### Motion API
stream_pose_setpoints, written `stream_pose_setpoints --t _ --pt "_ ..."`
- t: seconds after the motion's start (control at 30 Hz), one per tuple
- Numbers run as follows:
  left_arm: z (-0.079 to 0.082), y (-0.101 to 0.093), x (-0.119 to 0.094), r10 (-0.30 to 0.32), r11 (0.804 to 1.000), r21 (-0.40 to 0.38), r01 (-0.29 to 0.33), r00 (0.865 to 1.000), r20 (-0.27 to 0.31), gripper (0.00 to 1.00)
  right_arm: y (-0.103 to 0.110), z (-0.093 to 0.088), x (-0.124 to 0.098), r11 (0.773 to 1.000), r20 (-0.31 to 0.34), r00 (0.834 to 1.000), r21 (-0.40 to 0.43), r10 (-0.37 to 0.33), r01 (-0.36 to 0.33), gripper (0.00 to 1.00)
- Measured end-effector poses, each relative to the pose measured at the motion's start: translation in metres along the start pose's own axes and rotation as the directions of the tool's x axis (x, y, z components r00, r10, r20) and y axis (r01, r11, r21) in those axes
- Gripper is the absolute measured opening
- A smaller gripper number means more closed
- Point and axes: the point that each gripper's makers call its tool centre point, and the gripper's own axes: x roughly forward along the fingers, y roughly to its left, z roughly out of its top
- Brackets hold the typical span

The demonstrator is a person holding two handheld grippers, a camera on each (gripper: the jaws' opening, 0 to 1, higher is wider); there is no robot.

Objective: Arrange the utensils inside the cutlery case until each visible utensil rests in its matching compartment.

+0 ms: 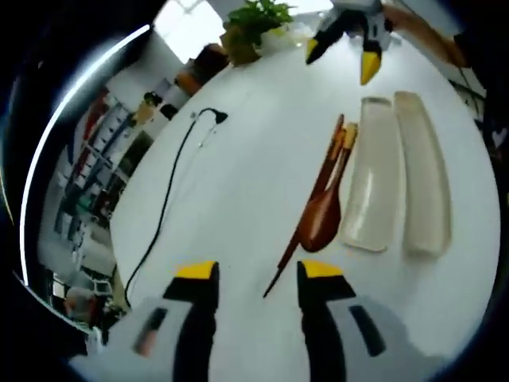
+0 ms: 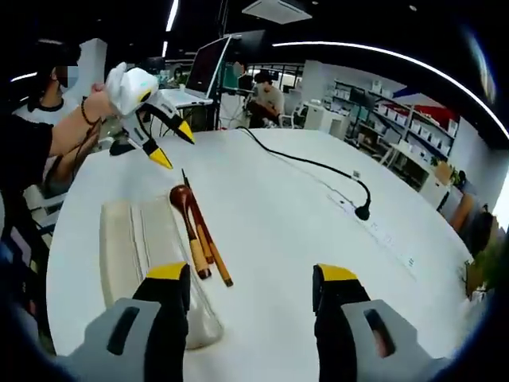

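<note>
A brown wooden spoon (image 1: 322, 216) and dark chopsticks (image 1: 284, 264) lie together on the white table (image 1: 238, 175), just left of the two cream halves of the cutlery case (image 1: 374, 187), which hold nothing. My left gripper (image 1: 258, 274) hovers open near the chopsticks' tip. The right gripper (image 1: 342, 62) hangs open beyond the case's far end. In the right gripper view, the spoon (image 2: 183, 197) and chopsticks (image 2: 213, 253) lie right of the case (image 2: 131, 239). My right gripper (image 2: 253, 274) is open and holds nothing. The left gripper (image 2: 172, 145), held in a hand, is open above the spoon's bowl.
A black cable (image 1: 169, 195) with a plug runs across the table's left part, also seen as the cable (image 2: 318, 167). A potted plant (image 1: 256, 24) stands at the far edge. A person (image 2: 266, 97) sits by a monitor (image 2: 208, 64) beyond the table.
</note>
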Motion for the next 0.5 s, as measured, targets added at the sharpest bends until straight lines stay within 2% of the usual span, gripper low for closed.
stream_pose_setpoints --t 0.07,0.17,0.23,0.43,0.5 --pt "-0.003 -0.003 0.005 -0.03 0.999 0.036 0.031 0.999 -0.039 0.31 0.002 0.001 0.004 1.0 -0.002 1.0 0.007 0.019 -0.019 0.58" --pt "-0.002 -0.005 0.01 -0.049 0.996 0.068 0.052 0.997 -0.052 0.3 0.008 -0.004 0.009 0.997 -0.05 0.997 -0.039 0.066 -0.068 0.48" --pt "-0.002 -0.011 0.016 -0.101 0.992 0.065 0.105 0.993 -0.064 0.28 0.003 -0.004 0.015 0.995 -0.083 0.993 -0.049 0.08 -0.084 0.48" --pt "0.005 -0.007 0.026 -0.118 0.981 0.143 0.131 0.988 -0.097 0.24 -0.001 -0.009 0.026 0.989 -0.157 0.983 -0.096 0.098 -0.114 0.45" --pt "0.005 -0.011 0.03 -0.166 0.972 0.147 0.182 0.979 -0.116 0.23 0.0 -0.01 0.03 0.987 -0.177 0.978 -0.097 0.111 -0.129 0.41"
